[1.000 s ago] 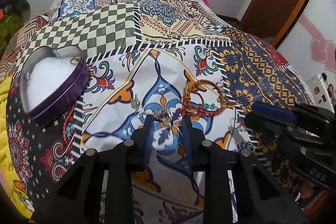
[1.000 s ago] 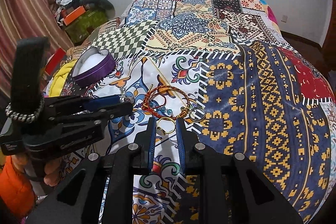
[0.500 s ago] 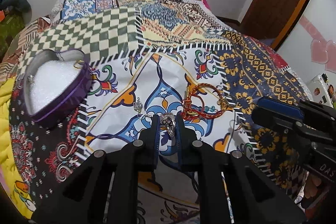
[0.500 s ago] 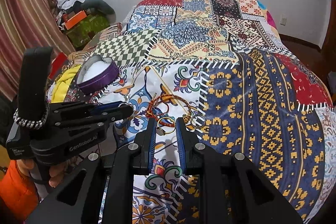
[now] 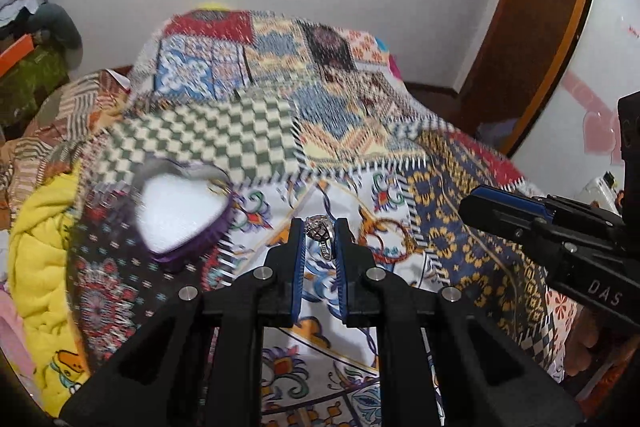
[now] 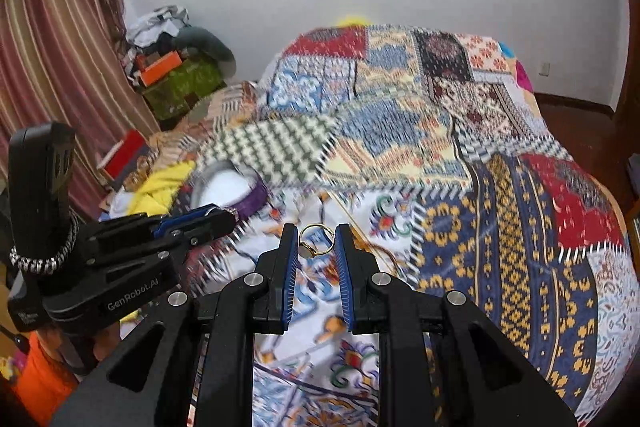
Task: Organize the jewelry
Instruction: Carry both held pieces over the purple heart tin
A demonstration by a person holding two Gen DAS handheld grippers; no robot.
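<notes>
My left gripper (image 5: 319, 227) is shut on a silver ring (image 5: 320, 233) with a stone cluster, held above the patterned bedspread (image 5: 360, 131). My right gripper (image 6: 316, 233) is shut on a thin gold ring (image 6: 316, 239) with a small oval plate. A purple heart-shaped box (image 5: 182, 211) with a white lining lies open on the bed to the left; in the right wrist view the box (image 6: 232, 191) sits beyond the left gripper (image 6: 224, 221). Red and orange bracelets (image 5: 386, 239) lie on the bedspread just right of the left gripper's fingers.
The right gripper (image 5: 480, 205) reaches in from the right edge of the left wrist view. A yellow blanket (image 5: 44, 251) lies at the bed's left side. Boxes and clothes (image 6: 176, 75) pile up by the striped curtain. A wooden door (image 5: 540, 27) stands at right.
My left gripper closed on the silver ring and lifted it off the bedspread. The right gripper rose too with the gold ring. Both views now tilt higher, showing more wall.
</notes>
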